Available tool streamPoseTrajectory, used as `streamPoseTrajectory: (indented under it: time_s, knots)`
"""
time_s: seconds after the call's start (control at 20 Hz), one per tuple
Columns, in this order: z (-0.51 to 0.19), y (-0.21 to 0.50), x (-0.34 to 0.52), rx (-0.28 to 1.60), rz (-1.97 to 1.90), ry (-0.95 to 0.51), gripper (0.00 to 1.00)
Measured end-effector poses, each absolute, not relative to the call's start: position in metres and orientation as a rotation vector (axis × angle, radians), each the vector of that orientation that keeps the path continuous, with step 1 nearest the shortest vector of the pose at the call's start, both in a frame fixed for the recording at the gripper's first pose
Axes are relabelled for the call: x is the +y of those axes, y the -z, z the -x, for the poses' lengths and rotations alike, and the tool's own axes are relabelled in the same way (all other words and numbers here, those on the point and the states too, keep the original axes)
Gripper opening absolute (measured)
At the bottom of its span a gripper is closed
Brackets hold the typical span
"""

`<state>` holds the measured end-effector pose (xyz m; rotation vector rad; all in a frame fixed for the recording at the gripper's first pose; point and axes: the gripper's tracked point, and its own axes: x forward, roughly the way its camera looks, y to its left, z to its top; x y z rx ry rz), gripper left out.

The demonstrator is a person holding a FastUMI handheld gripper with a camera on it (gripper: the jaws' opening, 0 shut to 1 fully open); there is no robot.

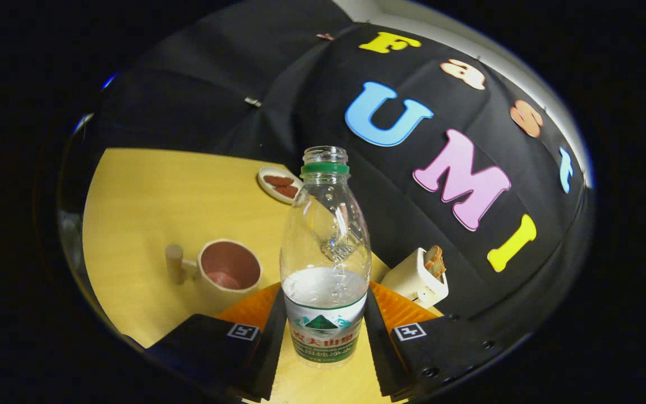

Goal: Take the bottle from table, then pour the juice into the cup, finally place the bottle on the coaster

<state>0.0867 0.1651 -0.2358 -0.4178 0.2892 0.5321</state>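
The gripper [324, 331] is clenched on the bottle [324, 264]: both fingers press on its lower part, at the label, one on each side. The bottle is upright between them, has no cap, and is about half full of clear liquid. I cannot tell if its base stands on the table [149, 213] or is lifted a little.

So the first step, taking the bottle, looks done or nearly done. The cup [227, 275] is to the left of the fingers, close to them, with its handle pointing away from the bottle. It has a pink inside and I see no clear liquid in it, so I judge the pouring is not yet done. An orange ribbed thing, probably the coaster [398, 308], lies behind the bottle and the fingers; placing the bottle there is left.

For moving, the way left to the cup is open. To the right a toaster [415, 278] stands near the coaster, at the table edge by the wall. A small plate [279, 184] lies far beyond, out of the way.
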Motion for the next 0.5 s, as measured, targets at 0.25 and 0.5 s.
streamPoseTrajectory:
  time_s: [0.25,0.5]
  knots:
    - [-0.093,0.203,0.145,0.215,0.110,-0.525,0.72]
    - [-0.110,0.204,0.102,0.203,-0.149,-0.500,0.71]
